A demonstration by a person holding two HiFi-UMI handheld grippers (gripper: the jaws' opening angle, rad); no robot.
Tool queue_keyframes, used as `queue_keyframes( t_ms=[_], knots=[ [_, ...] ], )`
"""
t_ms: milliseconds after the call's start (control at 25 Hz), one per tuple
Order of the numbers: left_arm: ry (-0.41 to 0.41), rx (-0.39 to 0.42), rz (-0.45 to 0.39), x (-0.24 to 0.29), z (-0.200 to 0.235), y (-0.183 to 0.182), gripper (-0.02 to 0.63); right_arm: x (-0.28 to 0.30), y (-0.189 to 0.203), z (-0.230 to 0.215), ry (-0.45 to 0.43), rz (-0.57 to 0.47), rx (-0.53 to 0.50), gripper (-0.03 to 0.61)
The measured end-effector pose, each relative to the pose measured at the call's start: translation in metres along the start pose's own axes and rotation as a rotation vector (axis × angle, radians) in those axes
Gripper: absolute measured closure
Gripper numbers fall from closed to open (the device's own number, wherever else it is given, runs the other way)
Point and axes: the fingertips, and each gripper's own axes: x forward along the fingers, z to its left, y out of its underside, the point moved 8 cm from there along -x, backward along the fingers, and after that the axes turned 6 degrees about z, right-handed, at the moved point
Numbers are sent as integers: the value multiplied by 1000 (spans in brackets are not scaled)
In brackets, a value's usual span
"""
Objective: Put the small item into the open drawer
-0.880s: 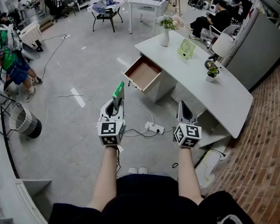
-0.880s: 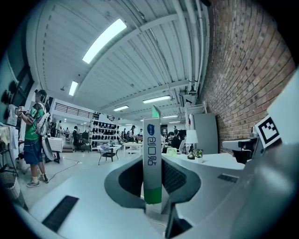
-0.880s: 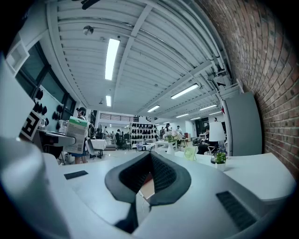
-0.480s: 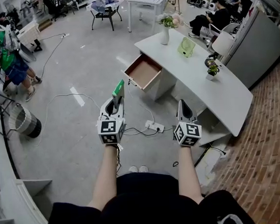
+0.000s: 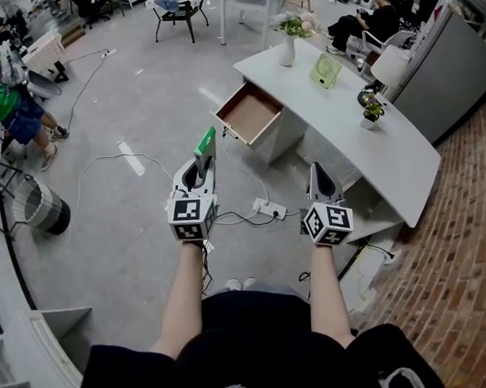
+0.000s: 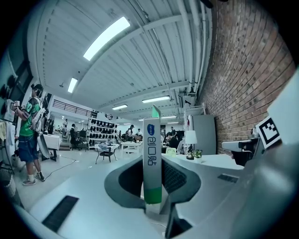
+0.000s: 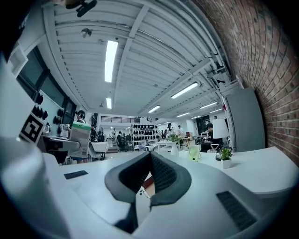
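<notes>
My left claw (image 5: 203,165) is clamped narrow on the little green-and-white box (image 6: 152,154), which stands upright. Right claw (image 5: 317,171) is pinched together, nothing in it. The open drawer (image 5: 250,114) is well ahead of both.

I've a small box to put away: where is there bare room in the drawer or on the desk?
The drawer looks bare inside. The desk is free from the plant to its near end; vase, green item and plant crowd the far half.
</notes>
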Motion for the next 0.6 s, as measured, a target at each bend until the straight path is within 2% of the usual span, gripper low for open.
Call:
queue_keyframes(
  t_ms=[320, 600],
  knots=[
    [21, 20, -25, 5, 14, 13, 525, -3, 7, 9, 43, 8, 6, 577],
    [21, 21, 11, 19, 26, 6, 525, 23, 13, 3, 48, 0, 28, 577]
  ],
)
